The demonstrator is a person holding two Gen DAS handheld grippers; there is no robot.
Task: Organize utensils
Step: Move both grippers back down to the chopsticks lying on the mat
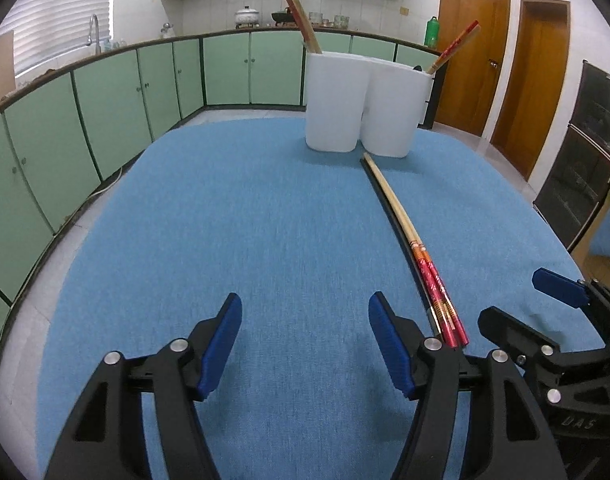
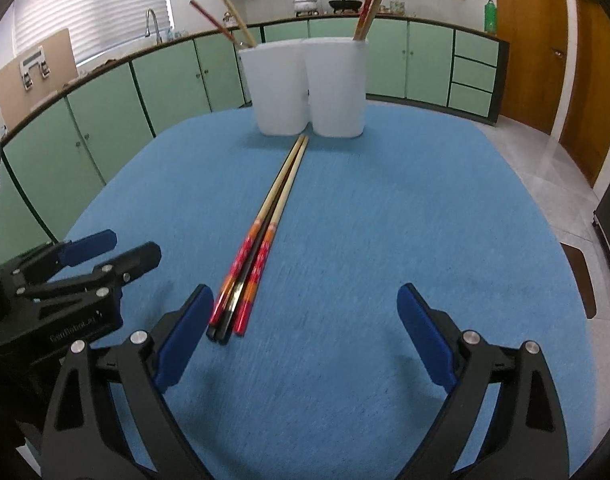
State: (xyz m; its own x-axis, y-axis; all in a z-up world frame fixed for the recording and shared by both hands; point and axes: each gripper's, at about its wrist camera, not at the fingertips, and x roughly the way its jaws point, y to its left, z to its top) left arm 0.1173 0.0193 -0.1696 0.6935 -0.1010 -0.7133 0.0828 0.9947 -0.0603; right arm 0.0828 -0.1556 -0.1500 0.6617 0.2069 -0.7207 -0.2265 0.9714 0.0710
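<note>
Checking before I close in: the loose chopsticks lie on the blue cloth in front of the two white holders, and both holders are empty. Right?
Not quite. The chopsticks do lie on the blue cloth before the white holders, but each holder already has chopsticks standing in it, as the right wrist view shows.

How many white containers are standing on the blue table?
2. The left white container and the right white container stand side by side at the far end of the blue table, each holding chopsticks. Nothing seems hidden behind them.
</note>
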